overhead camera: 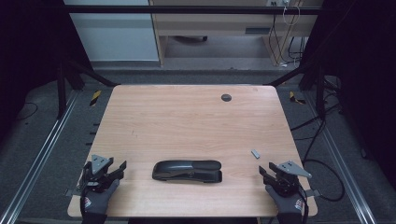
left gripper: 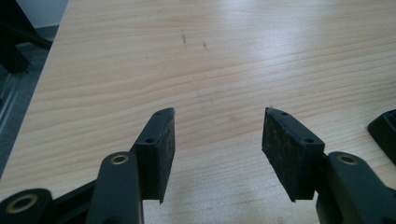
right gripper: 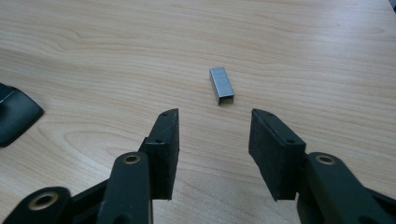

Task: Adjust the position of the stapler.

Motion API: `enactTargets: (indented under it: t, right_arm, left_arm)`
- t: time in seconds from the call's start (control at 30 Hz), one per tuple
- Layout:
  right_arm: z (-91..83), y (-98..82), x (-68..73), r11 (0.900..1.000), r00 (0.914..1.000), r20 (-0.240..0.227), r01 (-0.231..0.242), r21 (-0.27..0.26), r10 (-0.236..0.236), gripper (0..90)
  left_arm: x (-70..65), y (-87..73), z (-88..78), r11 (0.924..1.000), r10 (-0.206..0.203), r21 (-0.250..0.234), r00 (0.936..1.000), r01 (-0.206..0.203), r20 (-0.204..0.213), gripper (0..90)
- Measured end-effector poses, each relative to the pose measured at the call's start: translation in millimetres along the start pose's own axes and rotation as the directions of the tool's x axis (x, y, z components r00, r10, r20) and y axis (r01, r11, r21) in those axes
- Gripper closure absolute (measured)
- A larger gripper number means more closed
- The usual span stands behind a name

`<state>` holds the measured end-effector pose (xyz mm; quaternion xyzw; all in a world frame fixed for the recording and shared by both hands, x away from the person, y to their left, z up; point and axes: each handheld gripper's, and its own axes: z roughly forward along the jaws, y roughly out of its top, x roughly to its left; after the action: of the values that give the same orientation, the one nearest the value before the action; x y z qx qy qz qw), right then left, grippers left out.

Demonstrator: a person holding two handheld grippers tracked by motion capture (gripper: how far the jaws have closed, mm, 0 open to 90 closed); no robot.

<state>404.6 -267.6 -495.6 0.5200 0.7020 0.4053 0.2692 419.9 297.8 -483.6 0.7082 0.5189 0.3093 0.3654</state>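
Wooden counter [overhead camera: 187, 121] is carrying a tiny, light, slippery staple strip [right gripper: 221, 85] at twelve o'clock from the released right fingers [right gripper: 166, 140]; gripping its long sides seems best.

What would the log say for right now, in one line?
left gripper: open, empty | right gripper: open, aimed at staples | stapler: flat on table, untouched

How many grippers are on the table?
2. The left gripper sits near the table's front left corner, and the right gripper near the front right corner. Both have open jaws, with a black stapler lying between them.
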Motion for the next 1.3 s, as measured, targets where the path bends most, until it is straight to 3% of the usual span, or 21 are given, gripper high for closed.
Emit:
enactTargets:
  t: [0.13, 0.33, 0.47, 0.5, 0.63, 0.67, 0.7, 0.73, 0.77, 0.8, 0.83, 0.87, 0.9, 0.93, 0.97, 1.07, 1.1, 1.13, 1.2, 1.23, 1.3]
  right_arm:
    - [-0.9, 0.3, 0.9, 1.000, 1.0000, -0.010, 0.002, 0.000, -0.002, 56.8]
    - [-2.5, 2.4, 5.1, 1.000, 0.9998, -0.017, 0.009, -0.007, -0.009, 60.1]
    - [-2.3, 5.4, 9.9, 1.000, 0.9994, -0.026, 0.021, -0.016, -0.022, 61.9]
    - [-2.0, 6.2, 11.1, 1.000, 0.9992, -0.035, 0.018, -0.017, -0.019, 62.1]
    - [0.2, 7.2, 14.1, 0.999, 0.9986, -0.043, 0.032, -0.015, -0.033, 62.6]
    - [0.9, 7.7, 15.9, 0.999, 0.9982, -0.047, 0.035, -0.013, -0.036, 63.1]
    - [0.9, 7.7, 15.9, 0.999, 0.9982, -0.047, 0.035, -0.013, -0.036, 63.1]
    - [0.9, 8.4, 17.5, 0.999, 0.9981, -0.050, 0.036, -0.014, -0.037, 63.2]
    - [0.7, 8.7, 18.0, 0.999, 0.9980, -0.052, 0.035, -0.013, -0.035, 63.2]
    - [0.4, 8.9, 18.8, 0.999, 0.9981, -0.051, 0.032, -0.012, -0.033, 63.3]
    - [0.5, 8.9, 18.8, 0.999, 0.9981, -0.049, 0.037, -0.016, -0.038, 63.3]
    - [0.3, 9.1, 19.0, 0.999, 0.9979, -0.050, 0.040, -0.017, -0.040, 63.4]
    - [0.3, 9.1, 19.0, 0.999, 0.9979, -0.050, 0.040, -0.017, -0.040, 63.4]
    - [0.1, 9.1, 19.7, 0.999, 0.9981, -0.049, 0.038, -0.018, -0.039, 63.5]
    - [-0.1, 9.1, 19.9, 0.999, 0.9981, -0.047, 0.039, -0.019, -0.039, 63.5]
    - [-0.4, 9.3, 20.5, 0.999, 0.9980, -0.049, 0.038, -0.021, -0.039, 63.6]
    - [-0.5, 9.4, 20.8, 0.999, 0.9980, -0.049, 0.037, -0.021, -0.038, 63.6]
    - [-0.5, 9.4, 20.8, 0.999, 0.9980, -0.049, 0.037, -0.021, -0.038, 63.6]
    - [0.0, 9.6, 21.7, 0.999, 0.9979, -0.049, 0.042, -0.023, -0.043, 63.7]
    - [0.0, 9.6, 21.7, 0.999, 0.9979, -0.049, 0.042, -0.023, -0.043, 63.7]
    - [0.1, 9.9, 23.7, 0.999, 0.9978, -0.056, 0.035, -0.019, -0.036, 63.7]
  left_arm:
    - [-8.3, 4.9, -5.0, 0.9986, 0.049, -0.019, 0.9988, -0.050, -0.006, 43.5]
    - [-23.5, 15.9, -12.3, 0.9907, 0.131, -0.037, 0.9913, -0.131, 0.007, 41.7]
    - [-42.0, 28.7, -21.2, 0.9726, 0.229, -0.050, 0.9727, -0.227, 0.038, 40.0]
    - [-42.0, 28.7, -21.2, 0.9726, 0.229, -0.050, 0.9727, -0.227, 0.038, 39.7]
    - [-58.3, 42.8, -29.4, 0.9501, 0.309, -0.069, 0.9486, -0.304, 0.070, 38.2]
    - [-66.2, 48.5, -34.5, 0.9354, 0.352, -0.072, 0.9316, -0.346, 0.091, 37.4]
    - [-66.2, 48.5, -34.5, 0.9354, 0.352, -0.072, 0.9316, -0.346, 0.091, 37.3]
    - [-73.8, 53.2, -39.4, 0.9218, 0.385, -0.092, 0.9166, -0.377, 0.107, 37.2]
    - [-77.4, 55.6, -41.5, 0.9152, 0.401, -0.098, 0.9075, -0.391, 0.125, 36.9]
    - [-77.4, 55.6, -41.5, 0.9152, 0.401, -0.098, 0.9075, -0.391, 0.125, 36.1]
    - [-85.2, 59.9, -45.7, 0.9029, 0.427, -0.113, 0.8951, -0.415, 0.128, 36.1]
    - [-85.2, 59.9, -45.7, 0.9029, 0.427, -0.113, 0.8951, -0.415, 0.128, 35.8]
    - [-88.9, 61.9, -47.3, 0.8982, 0.437, -0.119, 0.8900, -0.423, 0.131, 35.8]
    - [-94.8, 65.1, -49.5, 0.8895, 0.454, -0.133, 0.8788, -0.437, 0.147, 34.5]
    - [-96.5, 66.8, -50.7, 0.8836, 0.466, -0.131, 0.8723, -0.450, 0.149, 34.3]
    - [-99.8, 69.4, -51.9, 0.8806, 0.472, -0.130, 0.8674, -0.456, 0.158, 33.6]
    - [-103.6, 71.2, -52.2, 0.8755, 0.482, -0.127, 0.8599, -0.466, 0.167, 33.4]
    - [-103.6, 71.2, -52.2, 0.8755, 0.482, -0.127, 0.8599, -0.466, 0.167, 33.2]
    - [-109.9, 72.9, -52.3, 0.8662, 0.499, -0.125, 0.8469, -0.484, 0.183, 32.7]
    - [-109.9, 72.9, -52.3, 0.8662, 0.499, -0.125, 0.8469, -0.484, 0.183, 32.6]
    - [-116.3, 74.3, -52.2, 0.8555, 0.518, -0.120, 0.8334, -0.504, 0.193, 32.1]
